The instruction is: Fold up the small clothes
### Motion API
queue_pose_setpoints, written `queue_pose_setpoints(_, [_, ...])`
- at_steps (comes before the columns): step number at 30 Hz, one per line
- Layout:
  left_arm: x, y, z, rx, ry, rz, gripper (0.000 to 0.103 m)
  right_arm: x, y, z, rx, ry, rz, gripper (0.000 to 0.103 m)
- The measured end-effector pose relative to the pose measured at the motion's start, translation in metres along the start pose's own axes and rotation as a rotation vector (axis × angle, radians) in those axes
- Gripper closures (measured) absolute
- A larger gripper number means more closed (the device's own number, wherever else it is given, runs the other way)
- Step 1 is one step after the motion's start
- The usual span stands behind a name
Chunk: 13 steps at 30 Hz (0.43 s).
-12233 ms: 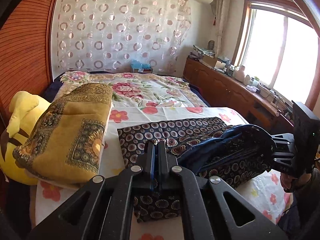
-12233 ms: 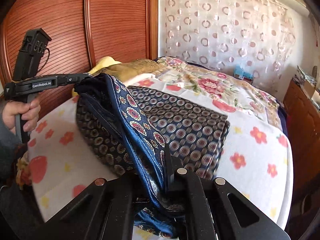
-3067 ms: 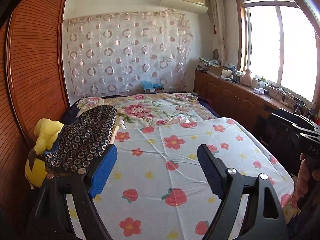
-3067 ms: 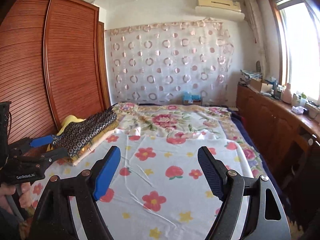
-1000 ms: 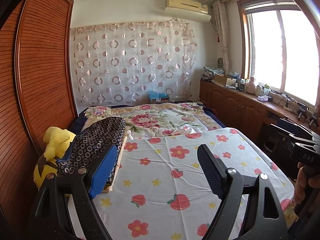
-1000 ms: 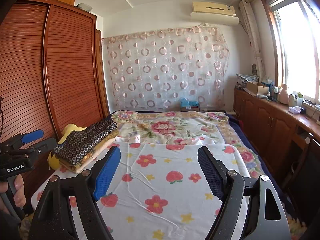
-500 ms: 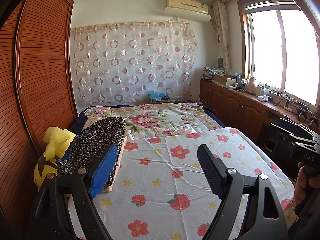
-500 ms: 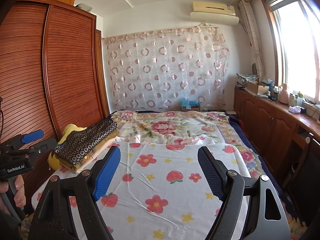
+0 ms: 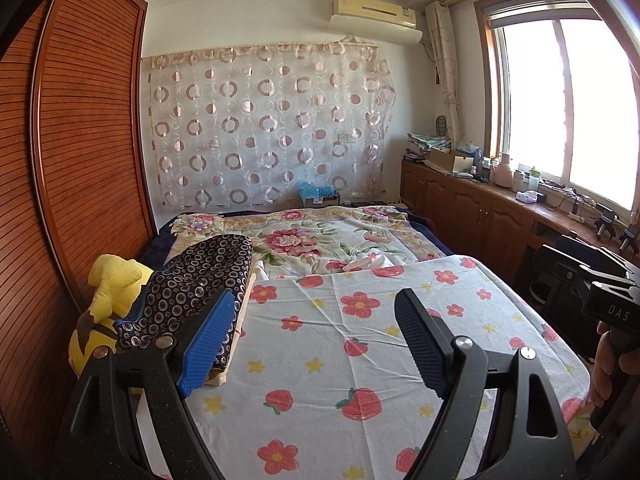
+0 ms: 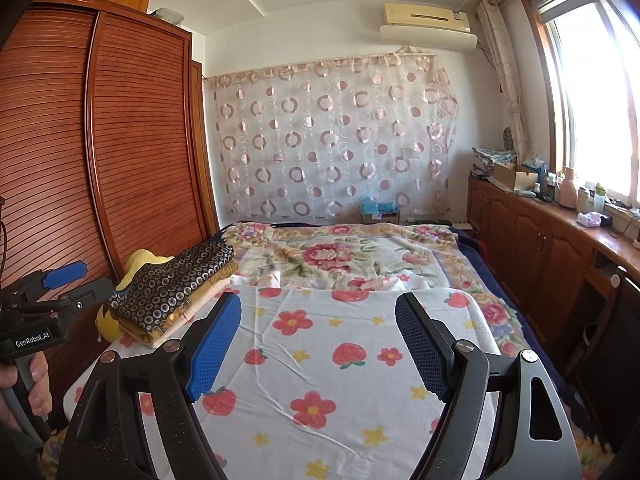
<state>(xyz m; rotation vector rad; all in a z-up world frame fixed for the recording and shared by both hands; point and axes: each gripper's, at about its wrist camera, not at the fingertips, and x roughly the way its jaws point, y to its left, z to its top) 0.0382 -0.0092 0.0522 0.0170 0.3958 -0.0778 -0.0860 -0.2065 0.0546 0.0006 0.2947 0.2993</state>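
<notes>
**Folded garment stacked at the bed's edge, both grippers empty**

Looking along the left gripper (image 9: 314,340) in the left wrist view, its jaws stand wide apart with only the flowered sheet (image 9: 360,360) between them. The folded dark garment (image 9: 192,288), printed with small rings, lies at about ten o'clock, on top of a stack by a yellow plush toy (image 9: 108,292). Its long axis runs from the near left toward the far curtain (image 9: 264,128). At three o'clock the right gripper (image 9: 592,276) shows side-on, a hand (image 9: 608,372) on its handle; "DAS" is legible on its body.

Turning to the right wrist view, the right gripper (image 10: 318,340) is likewise spread wide and holds nothing. The folded dark garment (image 10: 176,284) sits at ten o'clock on tan and pale folded cloths (image 10: 192,304), long axis pointing up-right toward the curtain (image 10: 332,136). At nine o'clock the left gripper (image 10: 76,280) appears with its jaws apart, marked "GenRobot.AI", fingers (image 10: 38,376) wrapped on its grip.
</notes>
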Motion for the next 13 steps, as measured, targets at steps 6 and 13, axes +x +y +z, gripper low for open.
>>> queue_pose_setpoints(6, [0.0001,-0.0008,0.0,0.001,0.001,0.0,0.02,0.0002,0.0001,-0.0001,0.0,0.0,0.001,0.022])
queue_pose_setpoints(13, [0.0002,-0.0011,-0.0002,0.002,0.001,0.001,0.02,0.0016,0.0,0.0005,0.001,0.002,0.001,0.022])
